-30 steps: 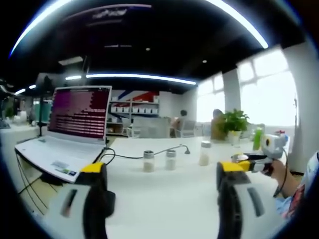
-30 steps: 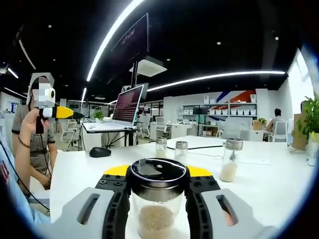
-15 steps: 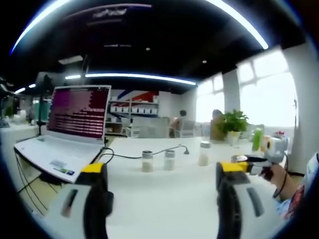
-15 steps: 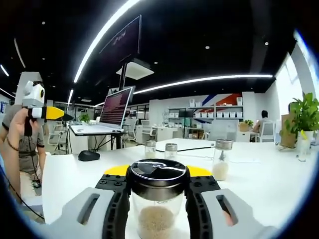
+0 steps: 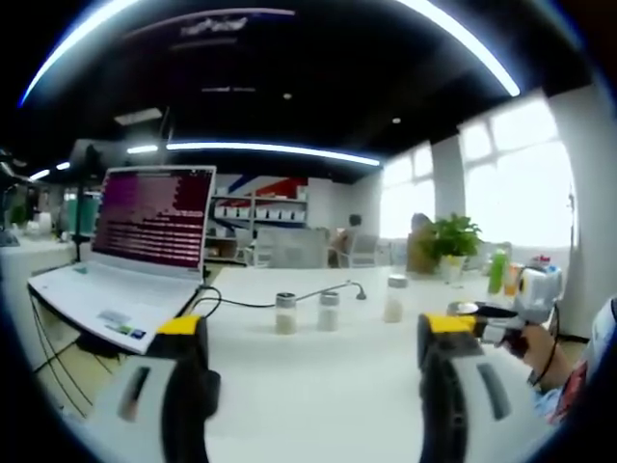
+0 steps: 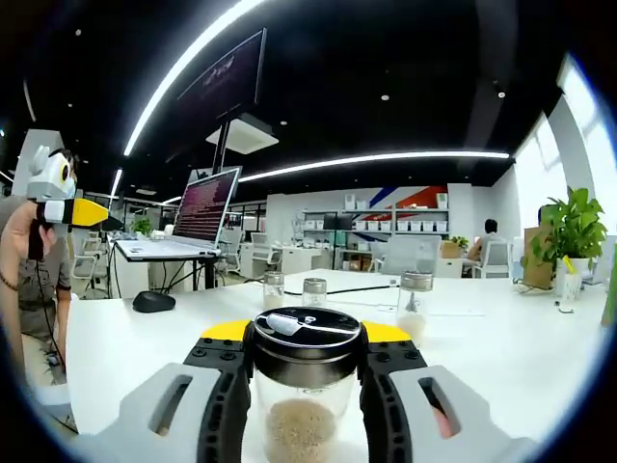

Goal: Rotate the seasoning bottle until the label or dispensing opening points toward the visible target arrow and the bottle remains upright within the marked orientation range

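A glass seasoning bottle (image 6: 305, 386) with a black and chrome lid and tan grains inside stands upright between the jaws of my right gripper (image 6: 305, 371), which is shut on it. My left gripper (image 5: 313, 367) hangs open over the white table (image 5: 318, 386) with nothing between its jaws. Three more seasoning bottles stand farther off: two small ones (image 5: 286, 312) (image 5: 329, 310) and a taller one (image 5: 395, 297). The right gripper view has them too, small ones (image 6: 274, 289) (image 6: 314, 292) and the taller (image 6: 414, 305). The right gripper (image 5: 487, 318) enters the left gripper view from the right, in a person's hand.
An open laptop (image 5: 135, 251) sits at the left with a black cable (image 5: 318, 291) running across the table. A black mouse (image 6: 152, 301) lies on the table's left. A potted plant (image 5: 451, 241) and a green bottle (image 5: 497, 268) stand near the windows. People sit in the background.
The right gripper view has swung to the right, so the laptop, the bottles and the person's hand with the left gripper slid left. The held bottle stays clamped. The left gripper view has barely shifted.
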{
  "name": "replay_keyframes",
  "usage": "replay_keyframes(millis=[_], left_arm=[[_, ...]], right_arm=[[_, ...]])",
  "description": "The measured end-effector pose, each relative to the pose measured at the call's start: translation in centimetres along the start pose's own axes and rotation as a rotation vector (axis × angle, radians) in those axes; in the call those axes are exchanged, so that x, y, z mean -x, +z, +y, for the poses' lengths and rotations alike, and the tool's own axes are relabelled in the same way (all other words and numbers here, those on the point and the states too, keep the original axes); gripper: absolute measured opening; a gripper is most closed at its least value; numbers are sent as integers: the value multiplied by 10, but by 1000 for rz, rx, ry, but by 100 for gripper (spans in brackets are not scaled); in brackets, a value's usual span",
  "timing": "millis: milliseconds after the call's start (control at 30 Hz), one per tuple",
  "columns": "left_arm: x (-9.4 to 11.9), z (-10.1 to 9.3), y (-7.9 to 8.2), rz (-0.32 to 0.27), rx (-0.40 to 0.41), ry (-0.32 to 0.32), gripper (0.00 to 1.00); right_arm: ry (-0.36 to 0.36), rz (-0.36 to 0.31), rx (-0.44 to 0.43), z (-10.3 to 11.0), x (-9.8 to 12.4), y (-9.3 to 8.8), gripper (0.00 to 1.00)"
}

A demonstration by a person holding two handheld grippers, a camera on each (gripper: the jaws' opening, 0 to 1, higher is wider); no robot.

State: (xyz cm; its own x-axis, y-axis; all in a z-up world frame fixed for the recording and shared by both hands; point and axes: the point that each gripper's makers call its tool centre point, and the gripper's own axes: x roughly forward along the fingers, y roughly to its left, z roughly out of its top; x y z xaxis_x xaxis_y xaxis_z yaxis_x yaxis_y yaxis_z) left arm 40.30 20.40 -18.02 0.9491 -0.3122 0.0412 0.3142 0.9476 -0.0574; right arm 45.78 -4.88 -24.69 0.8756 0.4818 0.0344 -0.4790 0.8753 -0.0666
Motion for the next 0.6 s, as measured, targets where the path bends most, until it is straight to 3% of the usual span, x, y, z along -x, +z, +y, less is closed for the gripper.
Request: replay_keyframes(millis=[267, 367, 433, 533, 600], left_arm=[[-2, -1, -1, -2, 2, -8, 95], [-2, 1, -1, -4, 6, -4, 95], [-2, 1, -1, -4, 4, -2, 95], [-1, 1, 0, -5, 2, -3, 95], [-1, 1, 1, -6, 1, -3, 95]], right_arm=[[20, -15, 15, 0, 0, 5, 47], [9, -36, 82, 1, 3, 15, 57], [38, -9, 129, 3, 5, 16, 57], [87, -18, 67, 6, 9, 25, 58], [87, 10, 61, 3, 10, 27, 67]])
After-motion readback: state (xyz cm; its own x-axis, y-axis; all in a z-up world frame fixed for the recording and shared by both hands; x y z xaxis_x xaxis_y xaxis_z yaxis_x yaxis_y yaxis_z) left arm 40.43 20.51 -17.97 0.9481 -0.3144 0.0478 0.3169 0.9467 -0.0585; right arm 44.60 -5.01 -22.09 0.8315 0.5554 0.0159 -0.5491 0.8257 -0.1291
